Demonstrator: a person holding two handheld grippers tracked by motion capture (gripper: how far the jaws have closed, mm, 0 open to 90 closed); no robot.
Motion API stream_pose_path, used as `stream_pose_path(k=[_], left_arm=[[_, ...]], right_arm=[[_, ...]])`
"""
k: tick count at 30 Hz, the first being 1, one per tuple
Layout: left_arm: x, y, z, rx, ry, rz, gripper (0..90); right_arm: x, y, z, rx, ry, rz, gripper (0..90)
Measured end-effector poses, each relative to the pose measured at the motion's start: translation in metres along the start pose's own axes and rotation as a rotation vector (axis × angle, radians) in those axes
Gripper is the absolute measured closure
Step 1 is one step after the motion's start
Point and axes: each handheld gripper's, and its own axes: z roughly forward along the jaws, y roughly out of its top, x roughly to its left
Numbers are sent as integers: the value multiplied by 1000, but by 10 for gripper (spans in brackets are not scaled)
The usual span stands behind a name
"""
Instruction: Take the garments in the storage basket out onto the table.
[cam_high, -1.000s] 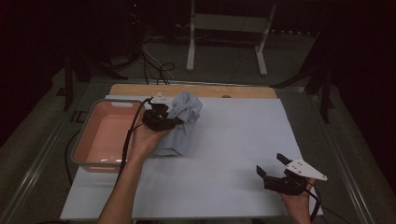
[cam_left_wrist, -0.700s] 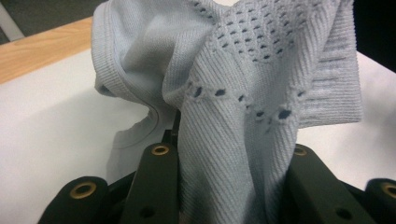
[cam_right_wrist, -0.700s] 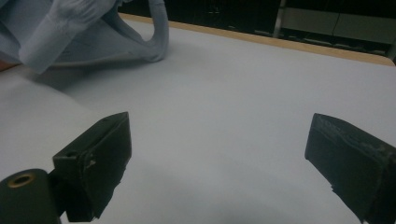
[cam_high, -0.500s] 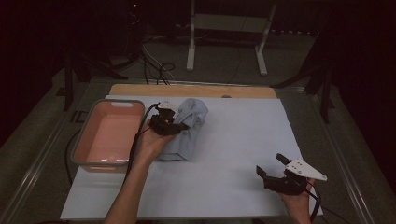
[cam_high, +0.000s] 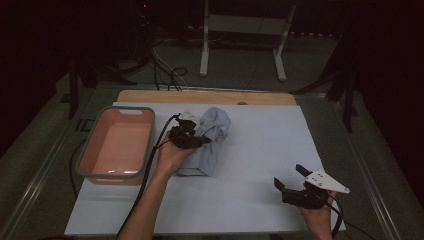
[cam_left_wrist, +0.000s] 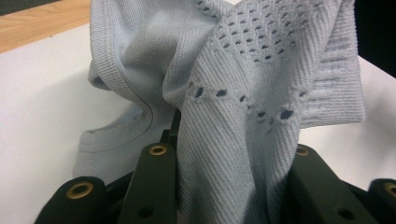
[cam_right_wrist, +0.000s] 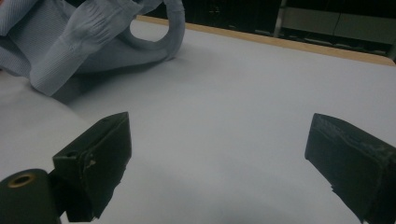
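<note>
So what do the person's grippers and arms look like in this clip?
Both grippers are black with two blocky jaws. The left gripper trails a black cable and has brass-ringed holes on its jaw links. The right gripper carries a grey three-cornered plate with dark dots, and its pads look worn. Forearms are bare, no sleeves.

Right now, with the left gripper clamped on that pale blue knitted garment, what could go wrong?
The left gripper pinches only a bunched fold of the pale blue knitted garment, so the openwork knit might slip or stretch when lifted. The trailing part on the white table sheet could drag. The right gripper stands open, too far away to help.
</note>
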Motion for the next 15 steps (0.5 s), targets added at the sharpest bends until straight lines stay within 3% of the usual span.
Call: stream_pose_path(k=[7,11,15], left_arm=[[-10,6,10,0,-3,6,663],[-9,6,13,-14,7,-16,436],[-8,9,4,-72,60,-39,243]], right_arm=[[0,0,0,0,0,1,73],[0,0,-1,-1,-3,2,73],[-1,0,0,1,-3,0,73]])
